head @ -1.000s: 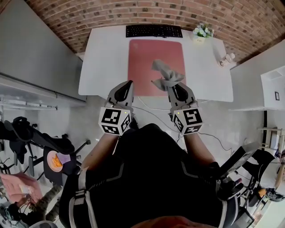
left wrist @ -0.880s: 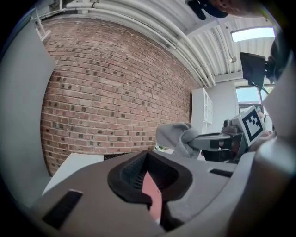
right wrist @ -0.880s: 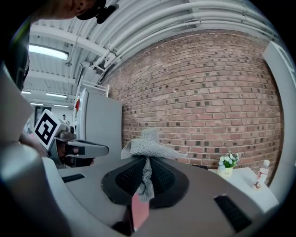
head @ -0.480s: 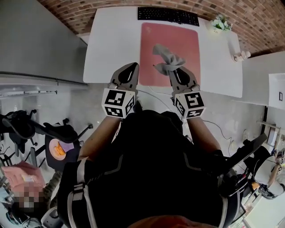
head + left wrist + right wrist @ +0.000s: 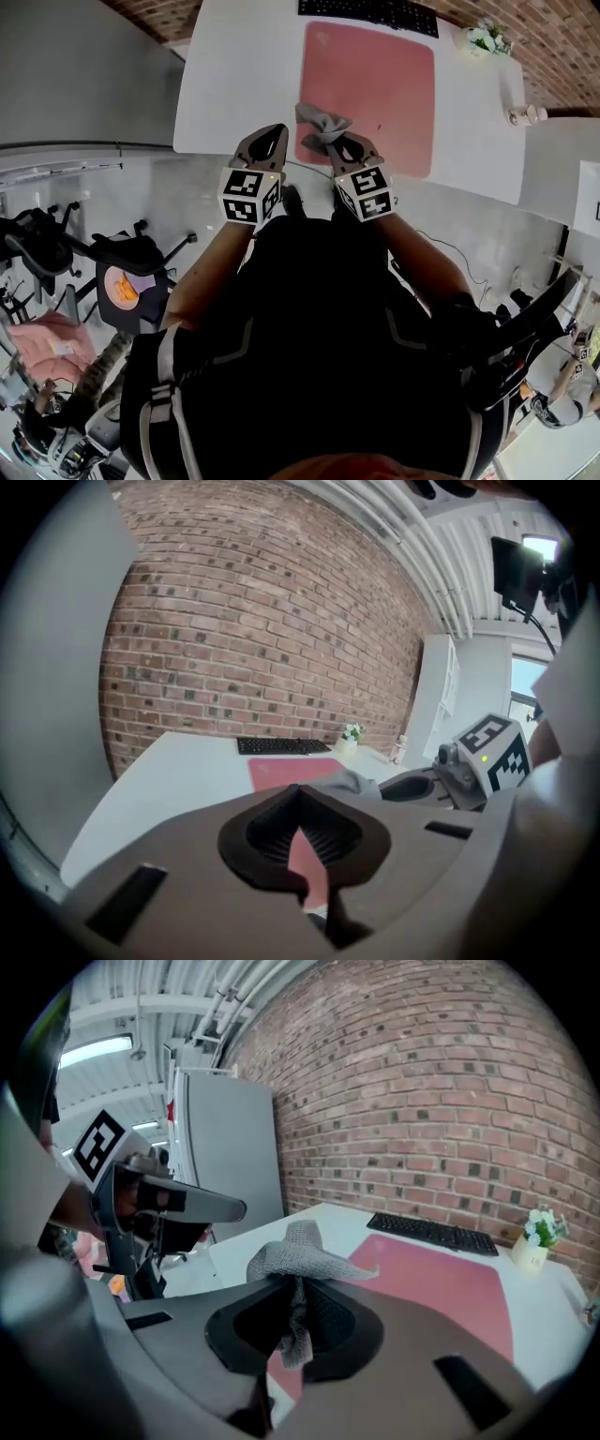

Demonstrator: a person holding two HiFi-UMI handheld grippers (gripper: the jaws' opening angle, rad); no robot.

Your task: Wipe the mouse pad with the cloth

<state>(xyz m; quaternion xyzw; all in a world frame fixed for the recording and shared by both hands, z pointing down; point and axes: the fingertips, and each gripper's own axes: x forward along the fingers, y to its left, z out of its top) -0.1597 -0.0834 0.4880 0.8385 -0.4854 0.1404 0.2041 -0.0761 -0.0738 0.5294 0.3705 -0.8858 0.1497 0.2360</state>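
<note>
The person stands at the near edge of a white bench (image 5: 239, 75) with one set of tongs in each hand. The right tongs (image 5: 296, 1290) are closed on a grey cloth (image 5: 302, 1252). One fold of the cloth is pinched between the two jaws. The rest bunches up above the jaw tips, and a short tail hangs down between the ribbed pads. In the head view, the cloth sits over the near left corner of the pink mouse pad (image 5: 375, 80). No view shows the cloth in contact with the pad surface. The left tongs (image 5: 302, 829) are closed to a thin slit, through which a strip of the pink pad shows, and they grip nothing. In the head view, the left tongs are positioned over the near edge of the bench, just left of the pad corner and close beside the right tongs. The pad lies flat at the middle of the bench. A black keyboard (image 5: 367, 11) is set along the far edge of the pad, close to the brick wall (image 5: 441, 1091). A small potted plant (image 5: 486, 37) stands at the far right of the bench, clear of the pad.
</note>
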